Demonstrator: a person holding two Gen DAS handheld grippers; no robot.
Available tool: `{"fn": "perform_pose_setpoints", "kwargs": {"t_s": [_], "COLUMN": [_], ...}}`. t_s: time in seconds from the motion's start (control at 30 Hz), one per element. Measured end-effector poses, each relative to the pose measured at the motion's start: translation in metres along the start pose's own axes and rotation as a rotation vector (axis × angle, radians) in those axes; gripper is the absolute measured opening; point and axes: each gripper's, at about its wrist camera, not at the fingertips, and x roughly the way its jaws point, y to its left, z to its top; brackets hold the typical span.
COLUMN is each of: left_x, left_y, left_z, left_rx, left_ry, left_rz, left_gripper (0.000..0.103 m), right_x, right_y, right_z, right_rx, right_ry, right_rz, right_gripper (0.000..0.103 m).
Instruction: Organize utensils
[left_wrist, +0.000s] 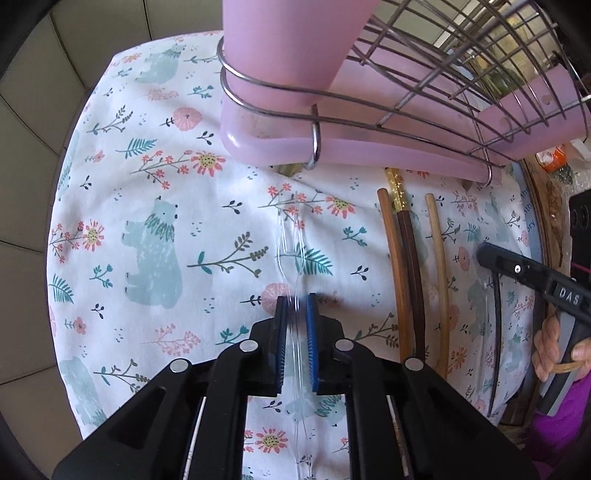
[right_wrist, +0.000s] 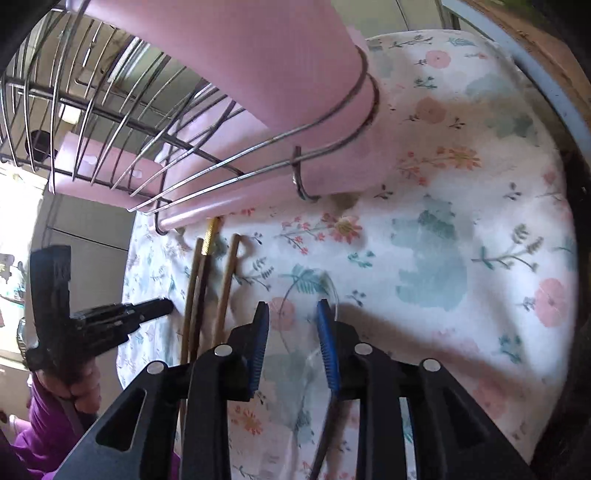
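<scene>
In the left wrist view my left gripper (left_wrist: 295, 308) points down at the cloth, its blue pads closed in on the handle of a clear plastic utensil (left_wrist: 293, 240) that runs away toward the rack. My right gripper (right_wrist: 293, 317) stands over a clear plastic spoon (right_wrist: 310, 295); its pads straddle the bowl with a gap on each side. A thin black utensil (left_wrist: 495, 332) lies beside that spoon. Three chopsticks (left_wrist: 410, 277), one dark with a gold end, lie side by side between the grippers. They show again in the right wrist view as chopsticks (right_wrist: 203, 295), with the left gripper (right_wrist: 162, 306) beside them.
A pink dish rack tray (left_wrist: 280, 147) with a wire basket (left_wrist: 461, 74) and a tall pink cup (left_wrist: 288, 48) stands at the back of the floral cloth (left_wrist: 147, 166). The round table's edge drops off at the left. A hand (left_wrist: 554, 350) in a purple sleeve holds the right tool.
</scene>
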Motion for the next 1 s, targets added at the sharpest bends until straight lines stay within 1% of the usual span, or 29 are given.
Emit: {"fn": "perform_pose_setpoints", "kwargs": {"t_s": [0.03, 0.07, 0.1, 0.27, 0.37, 0.43, 0.5, 0.53, 0.57, 0.6, 0.7, 0.83, 0.87, 0.9, 0.93, 0.97, 1.0], "left_x": [0.000, -0.001, -0.002, -0.010, -0.027, -0.036, -0.042, -0.046, -0.049, -0.052, -0.062, -0.070, -0.071, -0.071, -0.072, -0.074, -0.074], "left_y": [0.000, 0.001, 0.001, 0.007, 0.011, 0.016, 0.018, 0.019, 0.020, 0.020, 0.024, 0.020, 0.020, 0.019, 0.019, 0.019, 0.019], "left_z": [-0.002, -0.004, -0.005, -0.017, -0.021, -0.024, -0.026, -0.027, -0.028, -0.028, -0.027, -0.030, -0.028, -0.027, -0.027, -0.027, -0.027], "left_rx": [0.000, -0.002, -0.002, -0.022, -0.036, -0.037, -0.044, -0.049, -0.049, -0.048, -0.030, -0.022, -0.025, -0.027, -0.026, -0.027, -0.027], "left_ry": [-0.011, -0.024, -0.036, -0.088, -0.142, -0.167, -0.180, -0.188, -0.196, -0.202, -0.229, -0.257, -0.260, -0.264, -0.269, -0.276, -0.279], "left_rz": [0.001, 0.000, 0.001, -0.035, -0.073, -0.078, -0.090, -0.098, -0.103, -0.105, -0.100, -0.098, -0.102, -0.103, -0.104, -0.103, -0.103], "left_gripper": [0.008, 0.007, 0.004, 0.004, 0.004, 0.004, 0.004, 0.004, 0.004, 0.004, 0.004, 0.004, 0.004, 0.004, 0.004, 0.004, 0.004], "right_x": [0.003, 0.005, 0.006, -0.011, -0.030, -0.040, -0.041, -0.037, -0.034, -0.030, -0.019, -0.001, -0.001, -0.001, -0.002, -0.001, 0.002], "right_y": [0.002, 0.002, 0.003, 0.003, 0.009, 0.015, 0.018, 0.020, 0.021, 0.021, 0.018, 0.010, 0.011, 0.012, 0.012, 0.011, 0.010], "right_z": [0.001, 0.001, 0.000, -0.008, -0.011, -0.011, -0.008, -0.006, -0.004, -0.001, 0.006, 0.010, 0.009, 0.008, 0.008, 0.007, 0.006], "right_rx": [-0.004, -0.007, 0.001, 0.014, -0.008, -0.053, -0.080, -0.086, -0.093, -0.107, -0.126, -0.138, -0.150, -0.161, -0.169, -0.168, -0.157], "right_ry": [0.007, 0.017, 0.015, -0.061, -0.118, -0.158, -0.162, -0.133, -0.112, -0.095, -0.065, -0.018, -0.028, -0.029, -0.034, -0.032, -0.020], "right_rz": [0.007, 0.028, 0.044, 0.055, 0.054, 0.037, 0.012, -0.004, -0.022, -0.041, -0.105, -0.148, -0.152, -0.161, -0.165, -0.150, -0.133], "right_gripper": [0.019, 0.002, 0.000, 0.000, 0.000, 0.000, 0.008, 0.011, 0.022, 0.029, 0.029, 0.028, 0.026, 0.020, 0.013, 0.003, 0.003]}}
